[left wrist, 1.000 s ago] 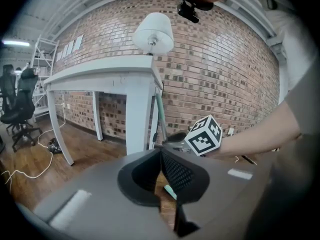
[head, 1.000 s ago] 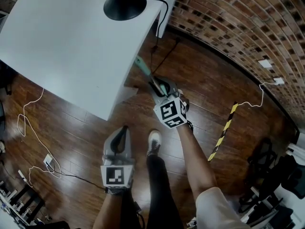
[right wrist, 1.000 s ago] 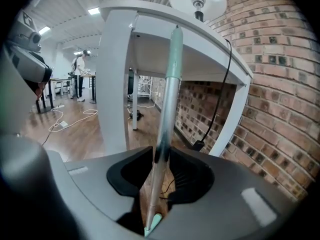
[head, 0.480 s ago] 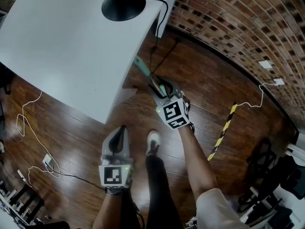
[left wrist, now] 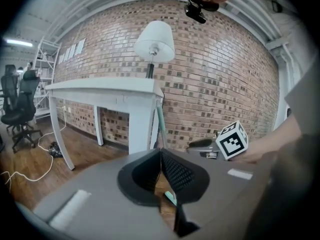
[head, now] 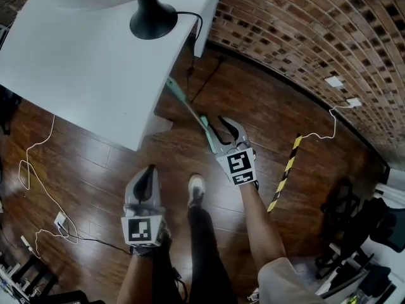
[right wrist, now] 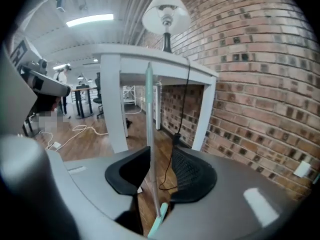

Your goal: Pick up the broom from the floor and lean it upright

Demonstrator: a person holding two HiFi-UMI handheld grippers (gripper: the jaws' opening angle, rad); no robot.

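Note:
The broom [head: 187, 106] has a thin grey handle with teal ends and stands upright, its top leaning on the edge of the white table [head: 82, 62]. In the right gripper view the broom handle [right wrist: 150, 134] runs up between the jaws, close by the left pad, with a gap to the right pad. My right gripper [head: 219, 125] has its jaws apart and closing around the handle without pressing on it. My left gripper [head: 149, 171] hangs lower left, away from the broom, with its pads [left wrist: 172, 171] meeting on nothing. The left gripper view shows the broom [left wrist: 161, 129] beside the table leg.
A lamp [head: 153, 19] with a black base stands on the table, its cord dropping down the brick wall [head: 304, 37]. White cables [head: 38, 170] trail on the wooden floor at left. A yellow-black striped bar [head: 285, 173] lies at right. The person's shoe [head: 196, 189] is between the grippers.
The right gripper's jaws have let go of the broom handle and drawn back a little from the table. The broom stays leaning there. The left gripper rose slightly.

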